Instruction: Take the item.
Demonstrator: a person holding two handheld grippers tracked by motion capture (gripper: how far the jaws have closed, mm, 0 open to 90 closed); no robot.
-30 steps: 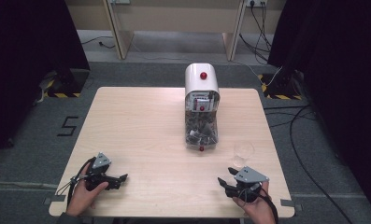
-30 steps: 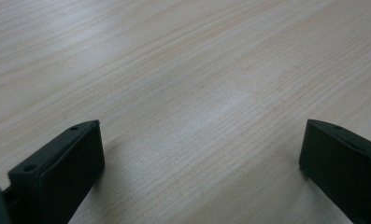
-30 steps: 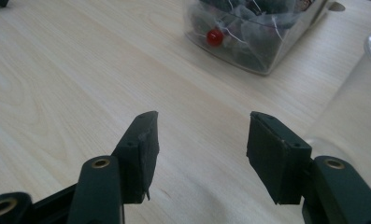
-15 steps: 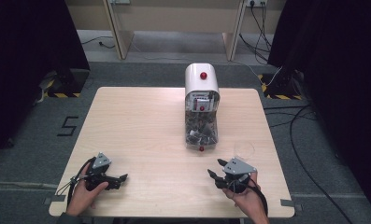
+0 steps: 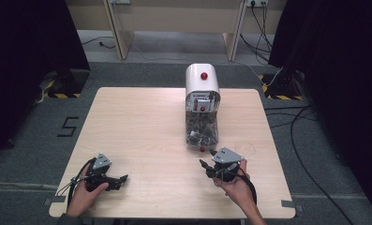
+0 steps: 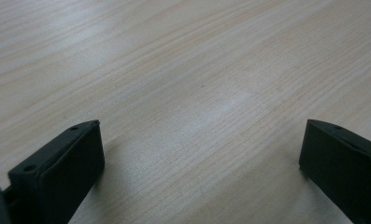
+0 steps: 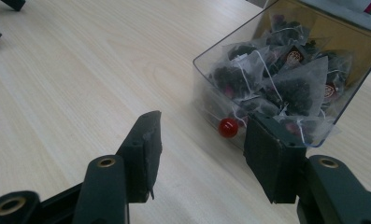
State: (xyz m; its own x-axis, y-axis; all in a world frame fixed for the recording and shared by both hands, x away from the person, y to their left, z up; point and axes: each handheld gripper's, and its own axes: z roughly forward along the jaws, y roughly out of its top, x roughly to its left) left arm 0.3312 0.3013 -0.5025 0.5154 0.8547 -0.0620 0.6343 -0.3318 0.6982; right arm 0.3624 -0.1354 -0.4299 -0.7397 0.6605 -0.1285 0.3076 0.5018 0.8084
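1. The tea bag box (image 5: 202, 110) stands near the far edge of the table (image 5: 141, 126), a bit to the right of the middle. There is one box.
2. The box has a white round top with one red knob (image 5: 204, 75) on it. Its lower part is clear, like a window.
3. Inside the clear part lie many tea bags (image 7: 286, 79), too many to count. They are little see-through pyramids with dark tea, white strings and small paper tags.
4. One more red knob (image 7: 228, 127) sits low on the clear front, close to the table.
5. There are two grippers, one in each hand.
6. The right gripper (image 7: 202, 140) is just in front of the box and points at the low red knob. Its jaws stand partly open and have just been closing a little. Nothing is between them, and they do not touch the box.
7. The left gripper (image 5: 120, 179) rests near the front left corner of the table, well apart from the box. Its jaws are wide open over bare wood and hold nothing.
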